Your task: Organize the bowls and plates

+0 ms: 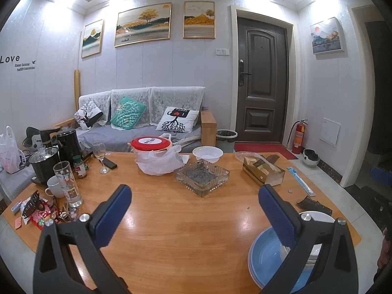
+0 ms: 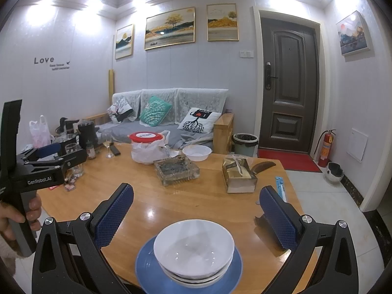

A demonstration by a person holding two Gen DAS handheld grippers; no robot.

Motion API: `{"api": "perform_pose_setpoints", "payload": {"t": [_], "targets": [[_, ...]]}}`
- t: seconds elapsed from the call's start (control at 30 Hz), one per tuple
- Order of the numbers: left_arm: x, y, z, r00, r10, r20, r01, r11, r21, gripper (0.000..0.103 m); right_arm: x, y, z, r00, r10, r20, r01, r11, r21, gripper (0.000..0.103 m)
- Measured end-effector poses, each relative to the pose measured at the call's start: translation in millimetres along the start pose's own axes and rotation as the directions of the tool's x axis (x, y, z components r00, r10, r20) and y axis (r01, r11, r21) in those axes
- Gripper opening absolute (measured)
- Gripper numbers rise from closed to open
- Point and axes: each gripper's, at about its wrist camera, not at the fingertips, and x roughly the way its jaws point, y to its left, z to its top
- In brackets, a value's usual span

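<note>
Blue-padded and spread wide, the right gripper [image 2: 196,210] hangs empty just above a stack of white ceramic bowls [image 2: 193,250], which sits nested on a round blue plate [image 2: 149,269] at the near edge of the glossy wooden table [image 2: 171,203]. At the left of the right wrist view, the left gripper [image 2: 52,153] is held in a hand [image 2: 22,218] over the table's cluttered side; its own camera shows its fingers [image 1: 115,210] also parted, pinching nothing, with bare tabletop between them and the blue plate low at the right. Farther out, mid-table, stands a square cut-glass ashtray [image 2: 176,170], with a gold tissue box [image 2: 238,175] to its right. Beyond the ashtray lie a red-lidded container in a white plastic bag [image 2: 147,147] and a separate white plastic bowl [image 2: 196,152] near the far edge.
</note>
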Motion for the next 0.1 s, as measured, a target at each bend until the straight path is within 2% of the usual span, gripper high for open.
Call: {"api": "perform_pose_setpoints", "payload": {"t": [0.1], "targets": [[0.7,-2.1,0.6,1.000,0.001,0.002,-0.001,1.000,-0.007,0.103,0.4,-1.0,0.0,1.000,0.001,-0.001,-0.001,1.000,0.001,0.102]]}}
